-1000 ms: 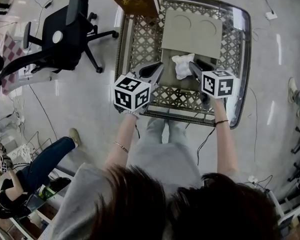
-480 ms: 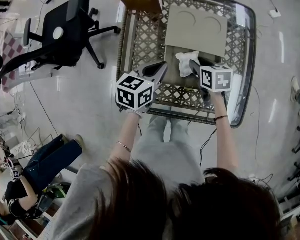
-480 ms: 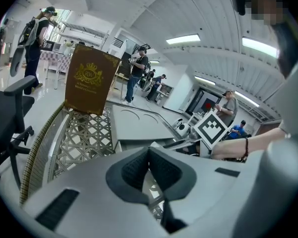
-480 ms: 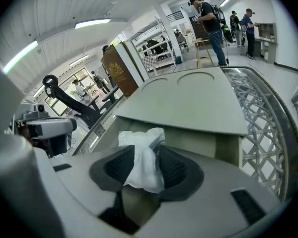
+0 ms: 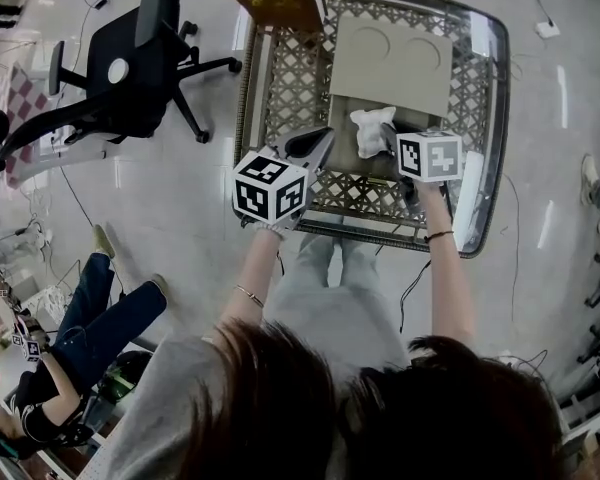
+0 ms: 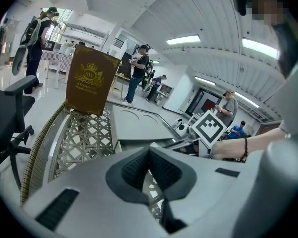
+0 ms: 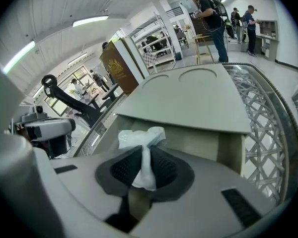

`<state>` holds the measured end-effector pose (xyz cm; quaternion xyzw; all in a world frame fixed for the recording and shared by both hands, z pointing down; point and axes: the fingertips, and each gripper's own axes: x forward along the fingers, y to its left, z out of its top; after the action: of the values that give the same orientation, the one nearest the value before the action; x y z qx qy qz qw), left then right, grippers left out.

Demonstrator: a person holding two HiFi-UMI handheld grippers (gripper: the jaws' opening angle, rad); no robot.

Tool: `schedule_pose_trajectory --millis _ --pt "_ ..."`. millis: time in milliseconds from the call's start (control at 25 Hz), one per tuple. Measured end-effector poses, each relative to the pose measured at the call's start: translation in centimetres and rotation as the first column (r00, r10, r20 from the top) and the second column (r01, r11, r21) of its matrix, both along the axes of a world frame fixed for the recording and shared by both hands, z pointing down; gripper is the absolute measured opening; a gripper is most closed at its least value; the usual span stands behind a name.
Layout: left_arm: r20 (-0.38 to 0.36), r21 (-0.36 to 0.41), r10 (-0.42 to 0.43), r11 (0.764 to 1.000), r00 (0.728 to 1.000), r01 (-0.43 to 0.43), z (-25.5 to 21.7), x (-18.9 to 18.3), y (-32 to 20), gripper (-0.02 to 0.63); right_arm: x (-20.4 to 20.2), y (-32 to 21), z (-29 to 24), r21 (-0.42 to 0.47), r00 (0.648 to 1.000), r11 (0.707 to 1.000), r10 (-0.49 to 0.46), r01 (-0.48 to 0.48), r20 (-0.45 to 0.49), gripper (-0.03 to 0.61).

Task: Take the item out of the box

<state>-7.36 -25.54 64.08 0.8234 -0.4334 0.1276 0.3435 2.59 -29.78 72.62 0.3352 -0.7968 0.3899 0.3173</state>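
- Right gripper (image 7: 146, 157) jaws closing, pinching the white wad (image 7: 137, 137) between them at the open box's (image 7: 198, 100) mouth.
- Left gripper (image 6: 149, 155) jaws pressed together, empty, beside the box.

Both forearms (image 5: 252, 273) are stretching forward, side by side. The left gripper (image 5: 316, 142) is resting with its jaws together, gripping nothing. The right gripper (image 7: 145, 158) (its marker cube (image 5: 429, 156) facing up) is closing its jaws, pinching a crumpled white item (image 7: 140, 137).
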Motion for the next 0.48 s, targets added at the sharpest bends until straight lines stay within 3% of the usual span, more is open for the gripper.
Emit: schedule_pose_trajectory --millis 480 --pt "-0.006 0.040 -0.018 0.999 1.000 0.018 -2.2 -0.4 0.6 0.017 -0.2 1.0 -3.4 0.042 0.997 0.999 0.019 -0.022 0.080 0.069"
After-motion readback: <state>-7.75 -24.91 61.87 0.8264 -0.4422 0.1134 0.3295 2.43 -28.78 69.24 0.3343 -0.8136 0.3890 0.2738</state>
